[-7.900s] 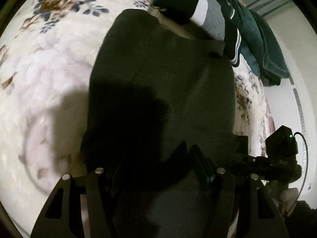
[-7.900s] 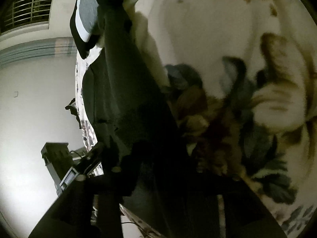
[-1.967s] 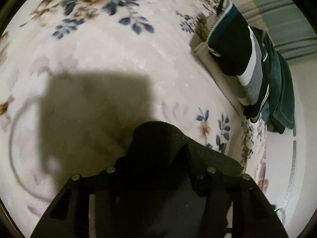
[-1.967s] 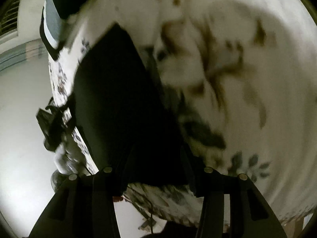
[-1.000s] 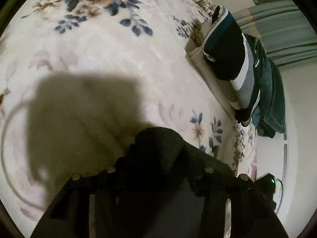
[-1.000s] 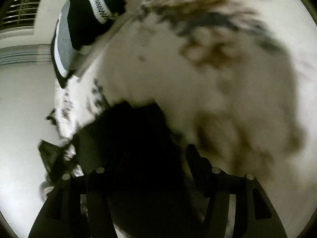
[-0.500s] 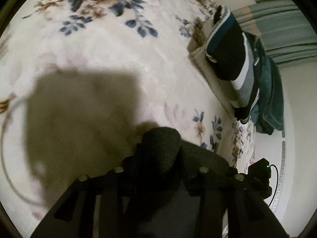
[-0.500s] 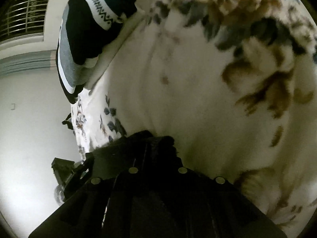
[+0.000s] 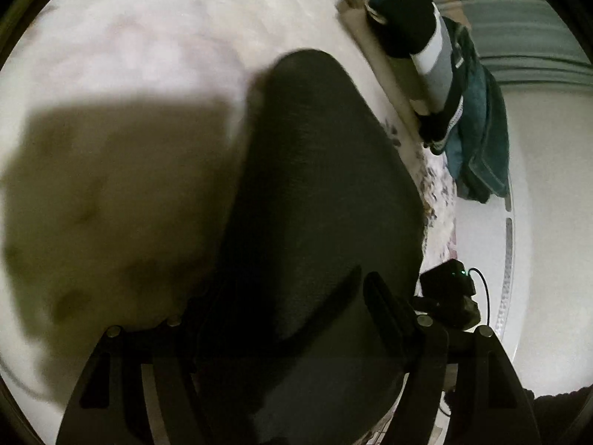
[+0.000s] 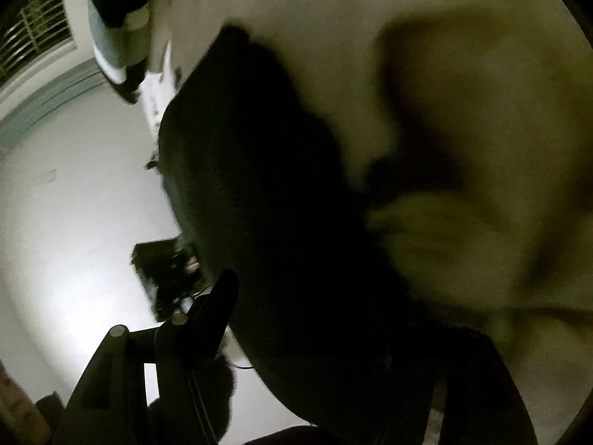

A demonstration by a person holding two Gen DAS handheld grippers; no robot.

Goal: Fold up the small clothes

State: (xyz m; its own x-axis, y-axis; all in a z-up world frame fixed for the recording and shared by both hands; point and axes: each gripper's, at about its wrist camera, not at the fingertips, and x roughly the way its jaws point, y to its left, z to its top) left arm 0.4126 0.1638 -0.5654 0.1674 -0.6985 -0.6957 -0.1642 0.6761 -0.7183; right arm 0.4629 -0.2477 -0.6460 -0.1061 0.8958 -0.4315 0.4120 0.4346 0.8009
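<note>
Dark garment [image 9: 318, 193] on bed [image 9: 129, 55]: soft, light, floppy; best pinched at corners. Left hand-held gripper [image 9: 292, 293] wide around cloth; right hand-held gripper [image 10: 326, 296]: cannot tell.

Garment on the blanket, between my two grippers

The garment [image 9: 318, 193] lies on the blanket [image 9: 148, 44], running forward from my left gripper [image 9: 292, 304]. Behind it, to the right, sits a stack of clothes [image 9: 437, 59]; my right gripper [image 10: 333, 315] is at its far side.
</note>
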